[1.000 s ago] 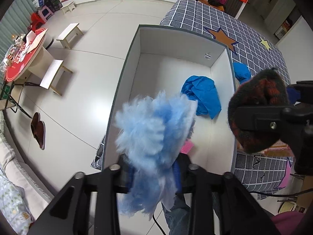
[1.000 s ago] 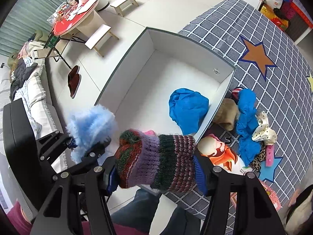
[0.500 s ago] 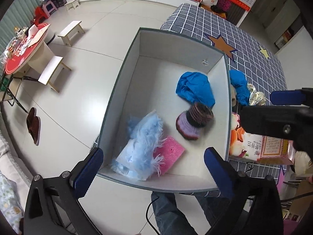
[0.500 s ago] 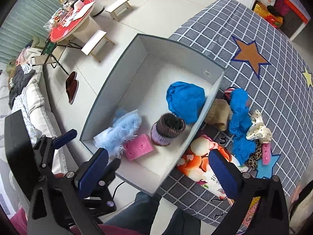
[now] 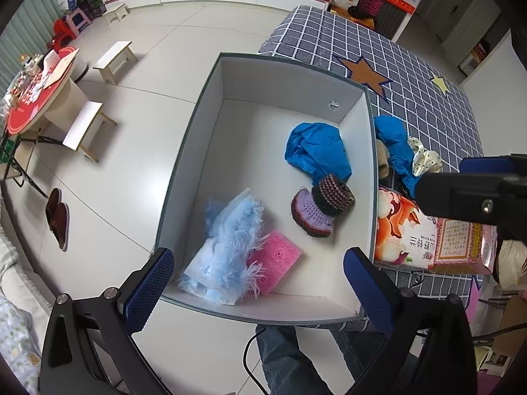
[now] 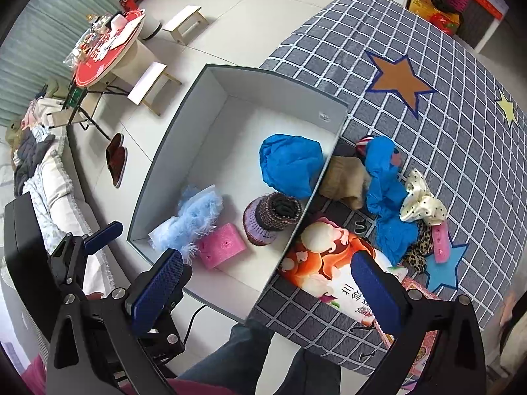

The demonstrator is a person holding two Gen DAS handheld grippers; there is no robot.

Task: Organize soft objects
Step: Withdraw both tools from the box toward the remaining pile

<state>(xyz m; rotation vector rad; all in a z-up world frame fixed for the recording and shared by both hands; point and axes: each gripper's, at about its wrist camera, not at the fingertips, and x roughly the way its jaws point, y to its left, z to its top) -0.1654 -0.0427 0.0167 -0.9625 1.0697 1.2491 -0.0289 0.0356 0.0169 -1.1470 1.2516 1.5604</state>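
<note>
Both grippers hang spread wide and empty after letting go: just ahead of the left gripper [image 5: 258, 275] lies the fluffy blue piece [image 5: 227, 247], with the knitted hat [image 5: 321, 207] beyond it in the white box [image 5: 184, 164]. Ahead of the right gripper [image 6: 268, 283], a pile [image 6: 392, 197], apparently cloths, awaits sorting.

The left gripper [image 5: 260, 279] sits at the bottom of its own view, jaws spread wide with nothing between the blue pads [image 5: 150, 288]. The right gripper [image 6: 266, 289] is likewise wide apart and empty at the bottom of its view. In the left view, the right gripper crosses the right edge.
</note>
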